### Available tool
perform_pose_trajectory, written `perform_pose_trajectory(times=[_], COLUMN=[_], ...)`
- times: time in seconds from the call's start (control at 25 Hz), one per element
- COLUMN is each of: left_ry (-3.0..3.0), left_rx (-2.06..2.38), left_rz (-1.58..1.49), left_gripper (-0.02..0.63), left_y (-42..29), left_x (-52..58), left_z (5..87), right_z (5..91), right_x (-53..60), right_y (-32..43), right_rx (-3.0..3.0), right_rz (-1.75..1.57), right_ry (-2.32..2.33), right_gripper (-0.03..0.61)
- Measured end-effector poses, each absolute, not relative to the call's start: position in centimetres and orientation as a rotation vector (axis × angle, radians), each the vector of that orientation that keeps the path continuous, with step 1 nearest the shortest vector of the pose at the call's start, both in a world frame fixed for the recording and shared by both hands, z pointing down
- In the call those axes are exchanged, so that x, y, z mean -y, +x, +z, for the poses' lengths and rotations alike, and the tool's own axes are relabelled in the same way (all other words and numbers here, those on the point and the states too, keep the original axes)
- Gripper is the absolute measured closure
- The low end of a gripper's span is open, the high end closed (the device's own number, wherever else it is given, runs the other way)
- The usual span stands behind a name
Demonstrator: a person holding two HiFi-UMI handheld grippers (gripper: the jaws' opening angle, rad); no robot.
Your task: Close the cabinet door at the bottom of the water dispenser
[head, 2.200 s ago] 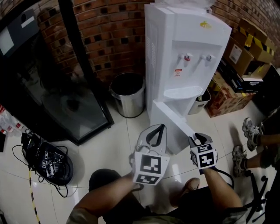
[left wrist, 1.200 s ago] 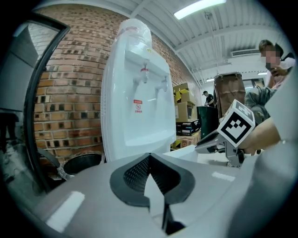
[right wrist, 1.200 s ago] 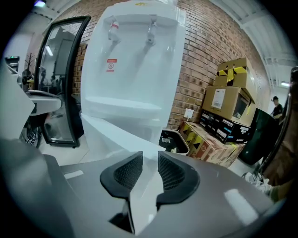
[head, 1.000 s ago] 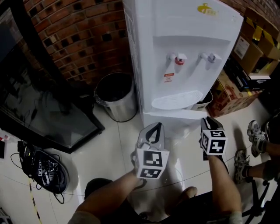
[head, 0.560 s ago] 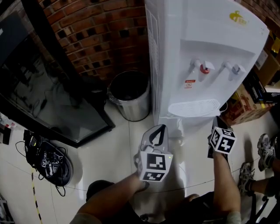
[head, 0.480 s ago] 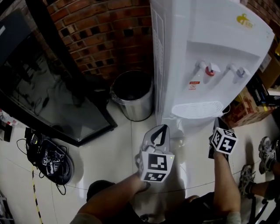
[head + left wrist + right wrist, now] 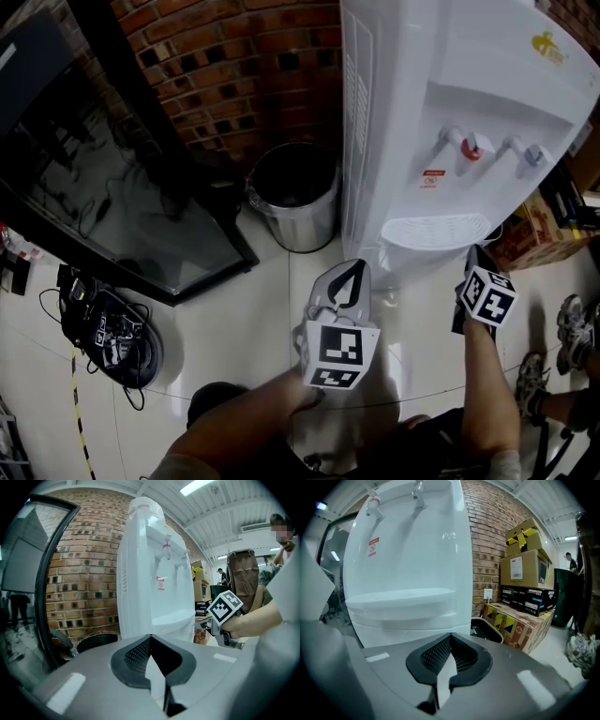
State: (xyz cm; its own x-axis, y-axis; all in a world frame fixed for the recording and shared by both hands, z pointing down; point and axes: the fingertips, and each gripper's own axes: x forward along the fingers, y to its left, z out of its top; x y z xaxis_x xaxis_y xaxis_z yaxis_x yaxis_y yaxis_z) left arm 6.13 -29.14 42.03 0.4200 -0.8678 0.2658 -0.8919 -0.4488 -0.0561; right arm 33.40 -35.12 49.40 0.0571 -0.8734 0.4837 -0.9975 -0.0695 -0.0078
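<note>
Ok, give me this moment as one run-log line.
white plastic water dispenser: upright | white bottom cabinet door: looks shut | left gripper: shut, empty | right gripper: shut, empty, near door

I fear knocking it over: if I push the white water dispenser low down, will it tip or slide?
The water dispenser is tall and narrow with a bottle on top, so probably top-heavy; a low push likely will not tip it. On the glossy floor it may slide.
</note>
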Motion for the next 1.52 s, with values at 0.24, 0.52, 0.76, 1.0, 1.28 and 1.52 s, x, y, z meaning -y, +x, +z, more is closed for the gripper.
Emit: perform_pose_trajectory(times=[0.24,0.52,0.76,1.0,1.28,1.52], left_ry=[2.601,2.649,2.620,2.593,2.577,2.664], left_rx=[1.572,1.534,1.595,1.693,1.697,1.632], left_rz=[0.319,0.257,0.174,0.133,0.192,0.225], left_gripper=[0.614,0.614,0.614,0.614,0.614,0.614], left_y=[6.4,5.6,1.7,-2.2,-3.9,-2.0], left_x=[28.2,25.0,21.3,16.8,11.3,7.9], left_z=[40.1,36.9,33.2,30.9,32.4,32.5], right_z=[43.8,34.9,29.8,28.0,28.4,28.2], right_x=[31.5,25.6,20.6,15.7,9.9,6.9], right_y=[30.9,27.9,24.1,19.6,15.5,13.9], right_rx=[1.941,2.075,2.173,2.252,2.341,2.394], right_rz=[0.337,0.159,0.046,-0.037,-0.031,-0.023], right_ry=[1.980,2.044,2.036,1.925,1.799,1.739], right_gripper=[0.577,0.578,0.578,0.578,0.578,0.578])
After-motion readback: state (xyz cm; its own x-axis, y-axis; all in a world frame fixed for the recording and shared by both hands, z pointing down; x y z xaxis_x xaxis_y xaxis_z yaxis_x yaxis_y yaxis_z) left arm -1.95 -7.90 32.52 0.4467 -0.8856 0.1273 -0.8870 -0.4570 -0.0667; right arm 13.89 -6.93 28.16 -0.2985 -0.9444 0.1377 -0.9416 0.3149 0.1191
